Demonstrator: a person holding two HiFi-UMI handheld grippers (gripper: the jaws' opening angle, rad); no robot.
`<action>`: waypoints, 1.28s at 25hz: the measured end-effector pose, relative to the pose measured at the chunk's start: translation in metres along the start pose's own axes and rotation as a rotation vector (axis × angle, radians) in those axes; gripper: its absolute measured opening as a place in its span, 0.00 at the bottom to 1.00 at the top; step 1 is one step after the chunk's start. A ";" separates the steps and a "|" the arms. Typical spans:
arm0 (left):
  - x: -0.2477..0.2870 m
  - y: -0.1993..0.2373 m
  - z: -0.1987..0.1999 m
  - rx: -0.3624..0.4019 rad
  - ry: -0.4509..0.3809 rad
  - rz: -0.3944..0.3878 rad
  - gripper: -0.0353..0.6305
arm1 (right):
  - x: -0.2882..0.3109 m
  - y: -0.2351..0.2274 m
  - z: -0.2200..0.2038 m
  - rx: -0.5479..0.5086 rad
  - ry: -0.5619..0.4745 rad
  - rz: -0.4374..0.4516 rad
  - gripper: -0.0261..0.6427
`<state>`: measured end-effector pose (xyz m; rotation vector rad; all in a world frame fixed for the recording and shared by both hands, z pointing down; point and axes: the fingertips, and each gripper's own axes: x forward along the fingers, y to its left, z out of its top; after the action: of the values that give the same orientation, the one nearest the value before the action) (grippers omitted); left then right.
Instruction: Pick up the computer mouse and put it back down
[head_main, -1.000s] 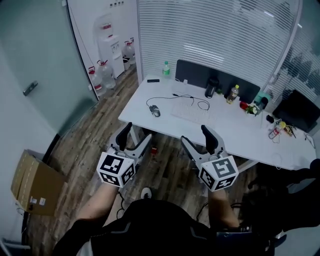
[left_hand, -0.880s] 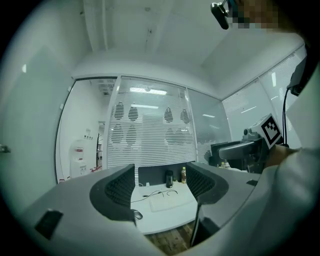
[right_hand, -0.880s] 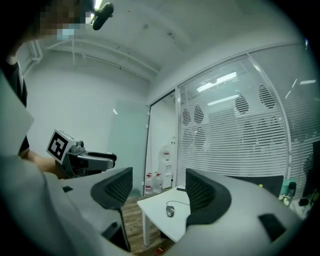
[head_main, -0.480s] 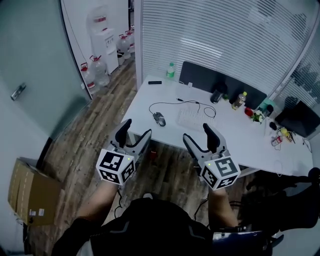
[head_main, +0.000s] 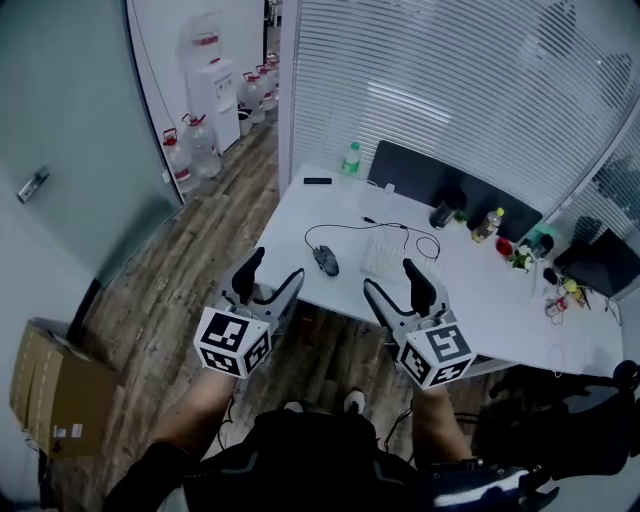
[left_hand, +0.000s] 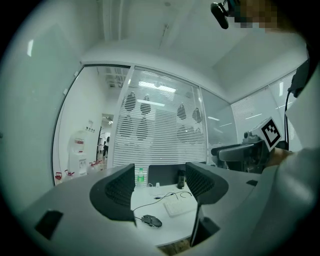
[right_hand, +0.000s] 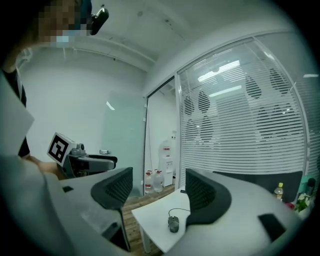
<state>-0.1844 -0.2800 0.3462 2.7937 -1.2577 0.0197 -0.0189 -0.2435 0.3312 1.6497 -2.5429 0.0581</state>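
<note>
A dark wired computer mouse (head_main: 326, 260) lies on the white desk (head_main: 300, 215) near its front left corner, its cable looping back toward the white keyboard (head_main: 392, 258). My left gripper (head_main: 270, 270) is held open in front of the desk edge, short of the mouse and to its left. My right gripper (head_main: 394, 280) is open too, level with the left one, in front of the keyboard. Nothing sits between either pair of jaws. The mouse (left_hand: 151, 220) shows low between the left jaws, and in the right gripper view the mouse (right_hand: 173, 224) lies by the desk corner.
Along the desk's back stand a green-capped bottle (head_main: 351, 157), a dark flask (head_main: 446, 209), small bottles and clutter (head_main: 520, 250). A phone (head_main: 317, 181) lies at the far left. Water jugs and a dispenser (head_main: 214, 84) line the wall. A cardboard box (head_main: 45, 390) sits on the wood floor.
Both grippers have come closer to the desk together, still open. The desk and mouse now sit nearer and lower in the head view.
</note>
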 end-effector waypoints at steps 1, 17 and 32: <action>0.003 0.004 0.000 -0.002 -0.001 0.009 0.53 | 0.005 -0.003 0.000 0.001 -0.002 0.005 0.53; 0.104 -0.001 0.016 0.031 -0.004 0.163 0.53 | 0.065 -0.101 0.022 -0.015 -0.068 0.182 0.54; 0.171 0.034 0.000 0.010 0.035 0.209 0.53 | 0.131 -0.149 0.004 -0.002 -0.021 0.245 0.57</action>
<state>-0.0965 -0.4298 0.3558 2.6439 -1.5383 0.0874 0.0638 -0.4235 0.3381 1.3361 -2.7452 0.0588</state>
